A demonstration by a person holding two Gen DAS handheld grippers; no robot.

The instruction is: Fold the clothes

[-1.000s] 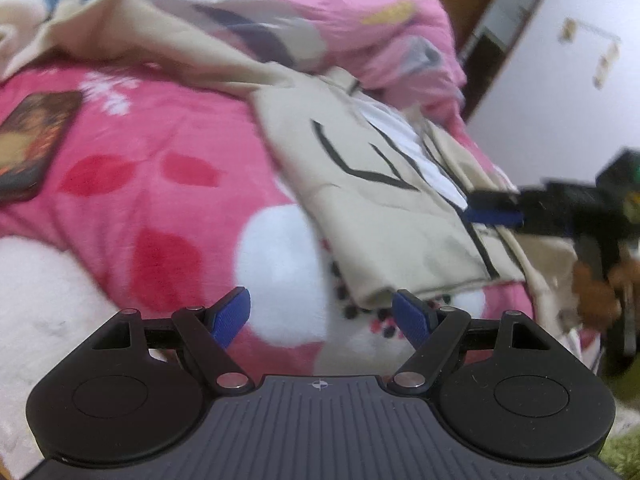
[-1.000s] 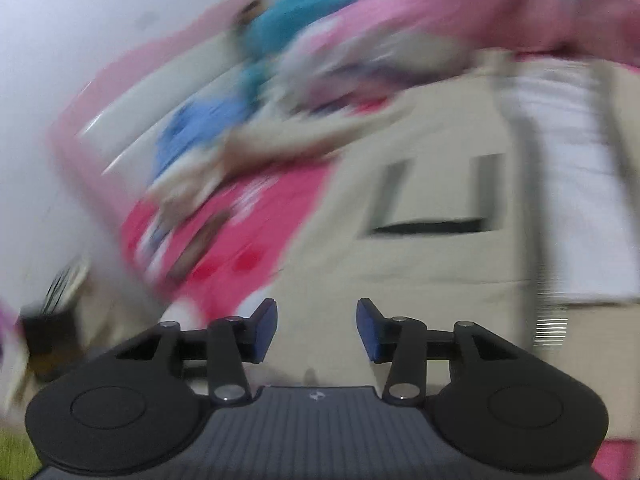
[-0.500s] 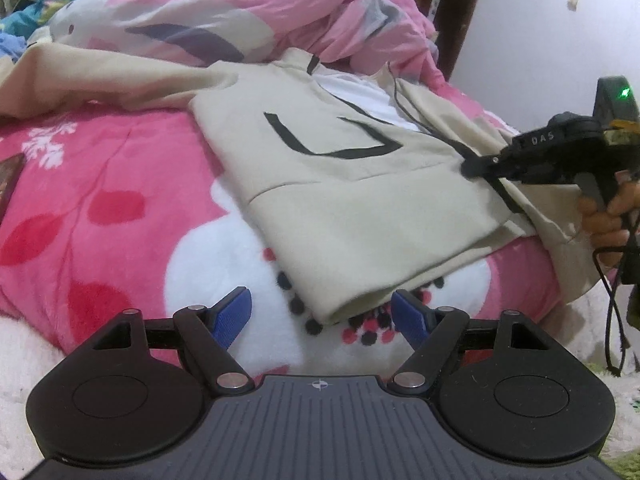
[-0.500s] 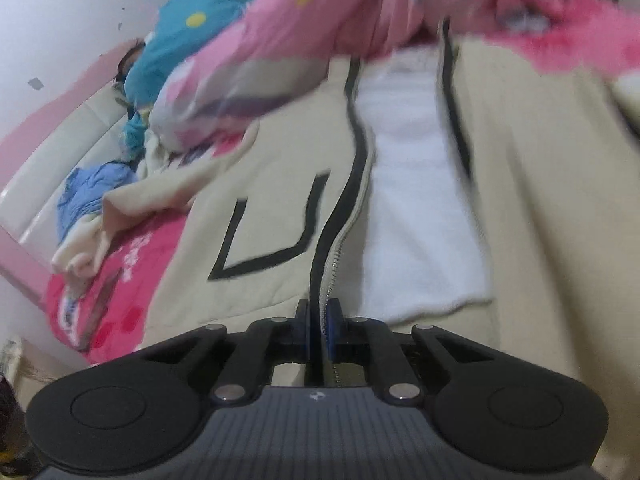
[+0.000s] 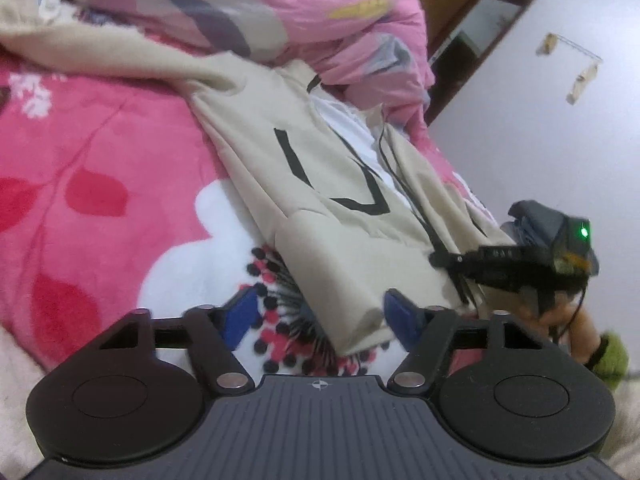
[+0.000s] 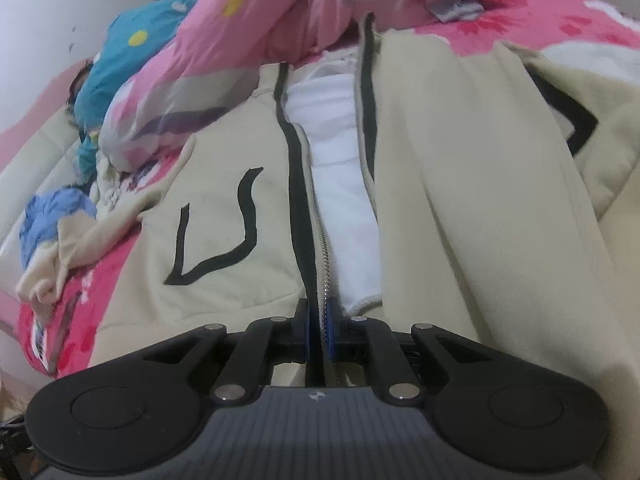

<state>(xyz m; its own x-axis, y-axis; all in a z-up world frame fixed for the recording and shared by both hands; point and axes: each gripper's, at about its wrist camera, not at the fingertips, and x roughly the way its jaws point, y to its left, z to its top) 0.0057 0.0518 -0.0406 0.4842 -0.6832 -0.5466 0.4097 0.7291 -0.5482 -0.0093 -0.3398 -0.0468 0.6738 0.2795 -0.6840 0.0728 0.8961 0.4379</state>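
A: Jacket (image 5: 336,216) first: where is it lying?

B: Spread on the bed, on a pink blanket (image 5: 100,168) with red leaves and a white flower with black dots. It is beige, with a black-edged zip front lying open over a white lining (image 6: 344,184), and black angular lines on each front panel. One sleeve (image 5: 100,56) trails off towards the far end of the bed.

A: What else is on the bed?

B: A pink quilt (image 5: 260,12) is bunched against the jacket's collar end. In the right wrist view a turquoise cloth (image 6: 132,60) and a blue cloth (image 6: 52,216) lie beyond it near the headboard.

A: How do the right tongs (image 6: 319,330) stand?

B: Their blue pads are pressed together on the jacket's black zip edge near the hem, with the metal teeth running up from between them. From the left wrist view, the same tongs reach in from the right side and pinch that front edge; a green light glows on the body, and part of a hand (image 5: 560,308) shows beneath it.

A: And the left tongs (image 5: 320,316)?

B: Spread wide, gripping nothing. They hover just above the blanket, with the jacket's lower left hem corner (image 5: 360,320) sitting between the two blue pads, though I cannot tell whether either pad touches it.
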